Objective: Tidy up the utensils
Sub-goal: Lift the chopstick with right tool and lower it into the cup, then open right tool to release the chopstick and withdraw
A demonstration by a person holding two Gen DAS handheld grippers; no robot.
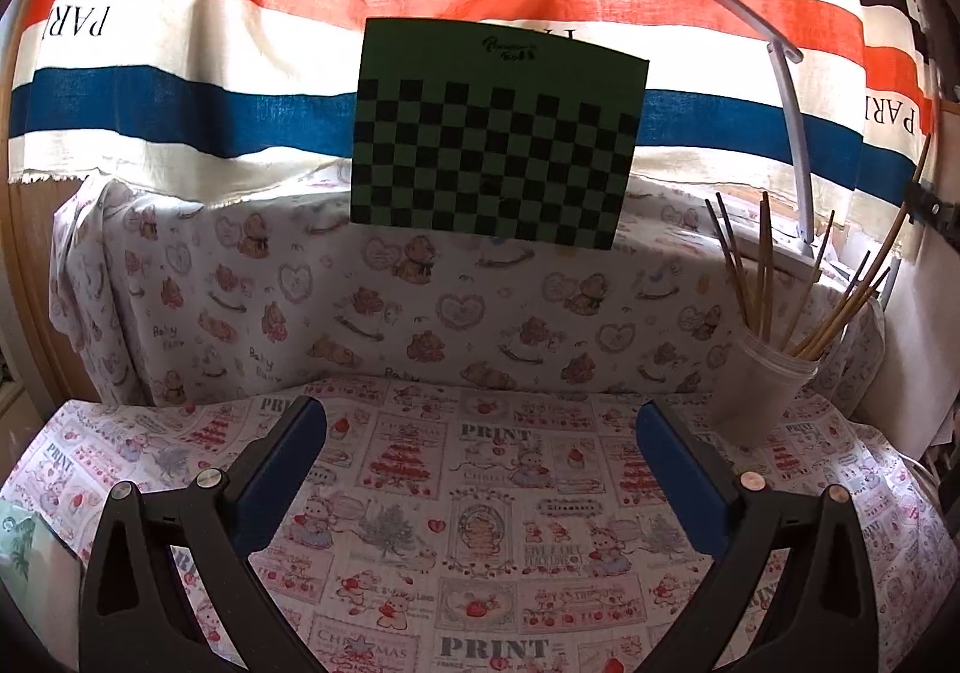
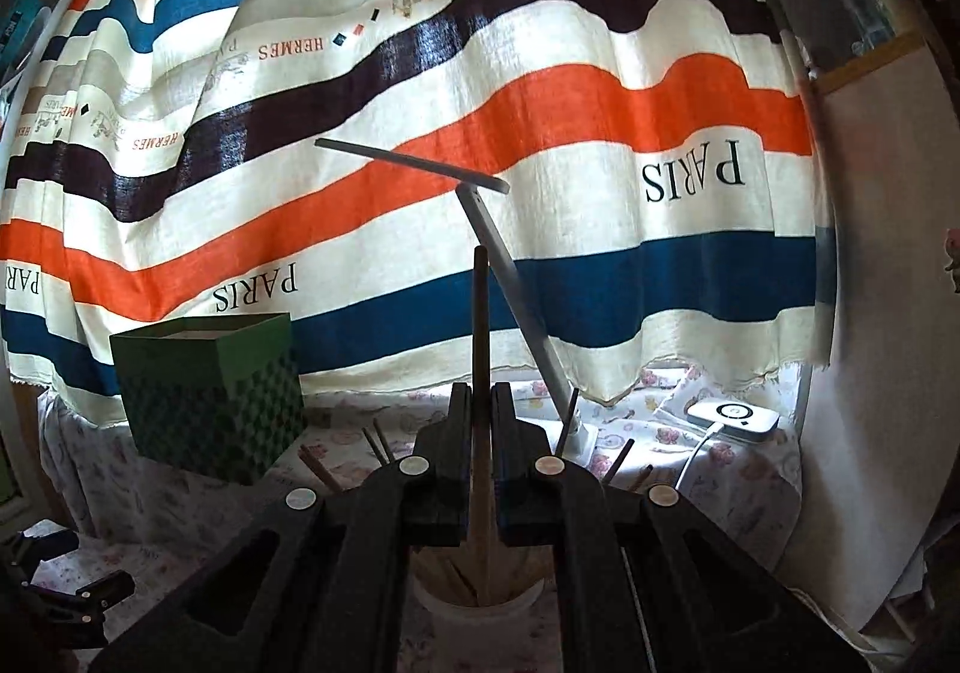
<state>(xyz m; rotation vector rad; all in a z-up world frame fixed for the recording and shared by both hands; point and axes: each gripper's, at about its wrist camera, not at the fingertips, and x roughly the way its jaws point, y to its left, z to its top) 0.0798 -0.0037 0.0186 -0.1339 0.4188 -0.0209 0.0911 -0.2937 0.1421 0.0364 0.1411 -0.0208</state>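
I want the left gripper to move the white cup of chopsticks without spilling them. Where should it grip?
Grip the white cup on its bare lower wall, coming in level from the front. The chopsticks fan out above the rim, blocking a top approach. The left gripper has open jaws.

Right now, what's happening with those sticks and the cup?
A person is sorting chopsticks with two handheld grippers. The right gripper has its jaws shut on one chopstick, held upright above the white cup that already holds a bundle of chopsticks. The left gripper hangs open and empty over the printed tablecloth. A green checkered box stands at the back.
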